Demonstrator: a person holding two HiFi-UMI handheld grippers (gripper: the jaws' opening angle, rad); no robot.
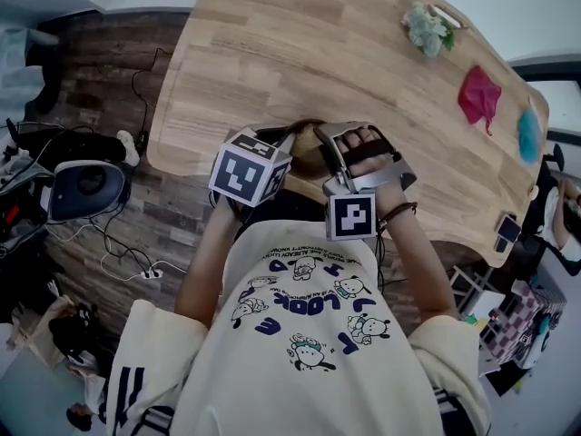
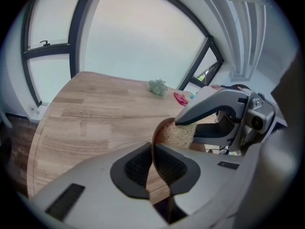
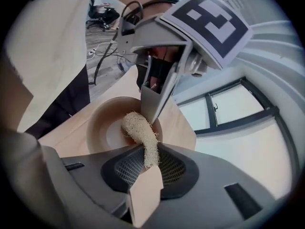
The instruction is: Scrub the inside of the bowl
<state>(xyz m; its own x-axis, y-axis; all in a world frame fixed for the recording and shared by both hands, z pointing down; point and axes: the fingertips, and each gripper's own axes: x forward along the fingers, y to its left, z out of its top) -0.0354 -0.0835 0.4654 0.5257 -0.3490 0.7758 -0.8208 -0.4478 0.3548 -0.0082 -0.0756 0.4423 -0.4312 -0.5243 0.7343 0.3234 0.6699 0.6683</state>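
Scrubbing looks to be the step in hand. The bowl [image 3: 107, 128] sits at the near edge of the table [image 1: 300, 53], between the two grippers, tilted so its opening faces the right one.

The left gripper [image 2: 155, 168] has its jaws almost together, pinching the bowl's thin wall at the rim, one pad inside and one outside. The right gripper [image 3: 147, 168] has its jaws partly closed on one end of a loofah [image 3: 138, 132]. The other end curves down into the bowl and seems to rest on the inner wall, just beside the left gripper's inside finger.

To do it well, the left pinch should stay firm, since a single grip on the rim lets the bowl swivel under a sideways push. The loofah sticks out long and looks soft, so it will bend. Pressure is best applied along its length, with the free end laid flat against the wall.

Round strokes from the bottom up to the rim would cover most of the inside. The patch under the left pad can't be reached without a new grip elsewhere on the rim.

The main risk is the right jaws knocking the left finger, as the two are close together inside the bowl.
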